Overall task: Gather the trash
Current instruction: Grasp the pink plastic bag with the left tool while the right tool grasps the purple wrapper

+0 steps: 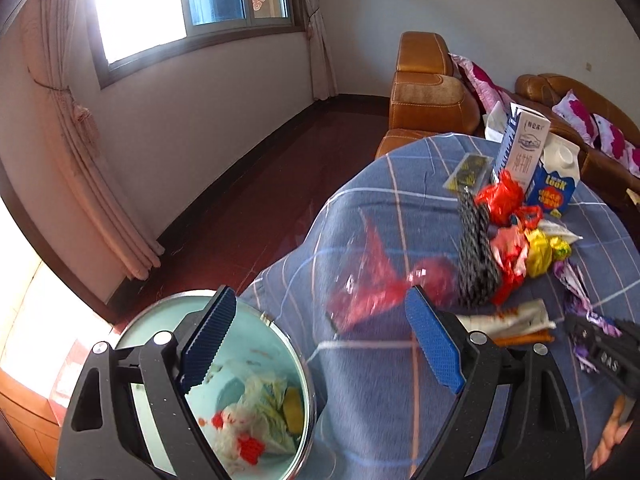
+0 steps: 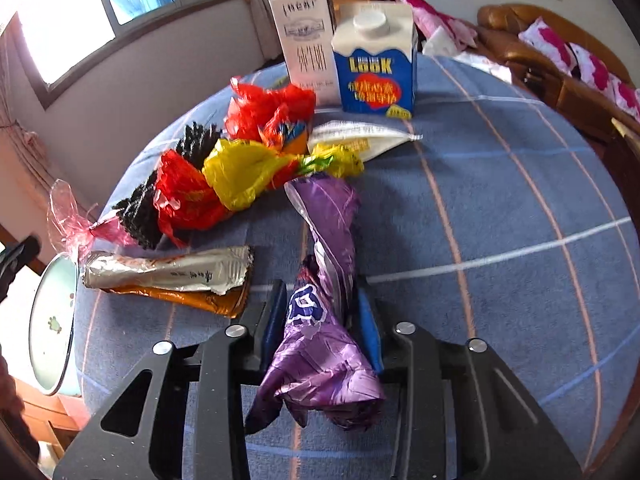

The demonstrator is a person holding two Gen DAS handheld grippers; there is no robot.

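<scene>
Your right gripper point(image 2: 322, 316) was clamped on the purple foil wrapper point(image 2: 320, 344), which ran up between the pads toward twelve o'clock across the blue checked tablecloth point(image 2: 500, 208). Your left gripper point(image 1: 320, 344) stood wide apart and empty, the bin point(image 1: 248, 364) with collected trash at its seven o'clock, a red cellophane wrapper point(image 1: 372, 284) just ahead.

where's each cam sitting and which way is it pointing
Left wrist: on the open left gripper, angled down past the table edge at the bin; a hand shows.
Right wrist: on the right gripper, angled down across the table, jaws closed on the purple wrapper.
Shared: blue checked tablecloth, both cartons, red and yellow bags, silver wrapper, bin, sofa.
</scene>
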